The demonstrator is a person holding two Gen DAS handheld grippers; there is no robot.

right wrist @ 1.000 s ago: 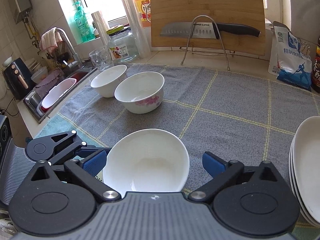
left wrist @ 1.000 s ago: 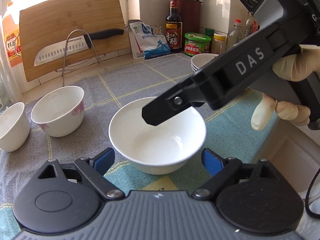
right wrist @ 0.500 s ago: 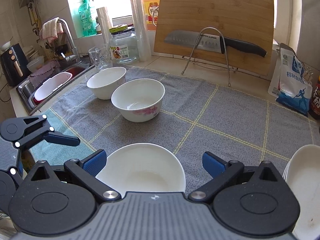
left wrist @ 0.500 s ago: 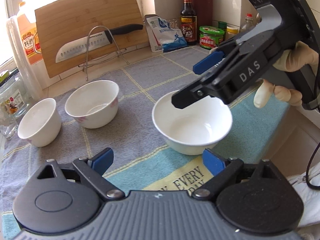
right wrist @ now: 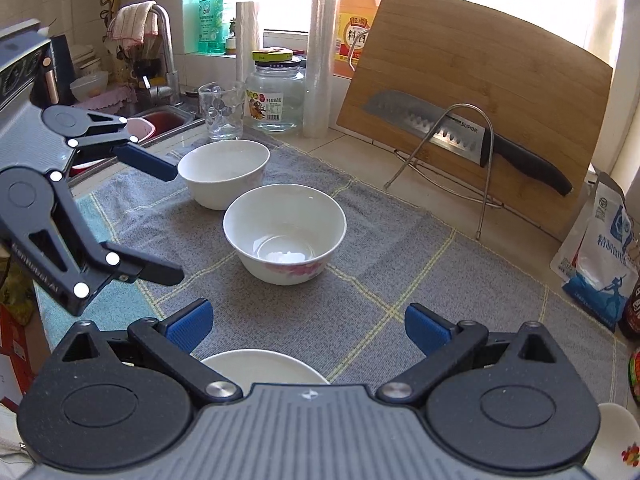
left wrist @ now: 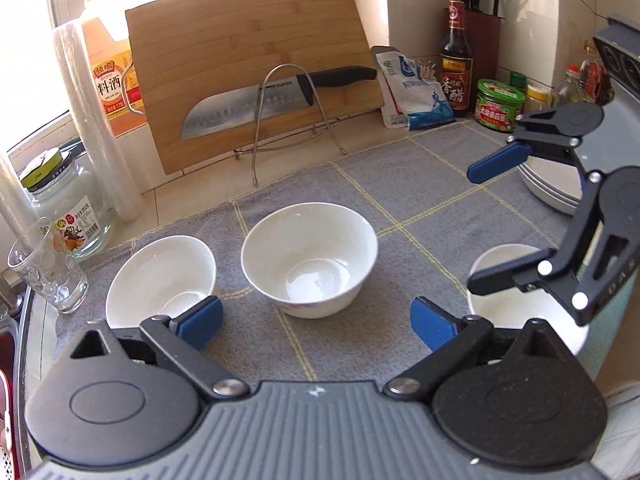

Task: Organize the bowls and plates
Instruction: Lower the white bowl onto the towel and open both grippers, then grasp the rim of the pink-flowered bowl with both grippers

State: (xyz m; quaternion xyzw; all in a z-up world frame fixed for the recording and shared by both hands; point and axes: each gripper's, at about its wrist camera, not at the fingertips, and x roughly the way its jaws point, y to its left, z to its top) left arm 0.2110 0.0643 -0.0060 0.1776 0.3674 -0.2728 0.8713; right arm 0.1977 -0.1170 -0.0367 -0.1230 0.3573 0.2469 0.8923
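The left gripper (left wrist: 316, 316) has just been opening – jaws spread, nothing between them. The right gripper (right wrist: 306, 330) gapes too, empty – a white bowl (right wrist: 264, 366) sits just under it on the grey cloth (right wrist: 400, 280).

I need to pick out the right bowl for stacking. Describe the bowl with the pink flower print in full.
The flowered bowl is white, glossy, ceramic-looking, deep and round, with a faded pink floral band low on its outer wall, seen from the right wrist. It stands upright and empty on the grey checked cloth, middle of three bowls. A plain white bowl sits close behind it; contact is unclear. No gripper touches it.
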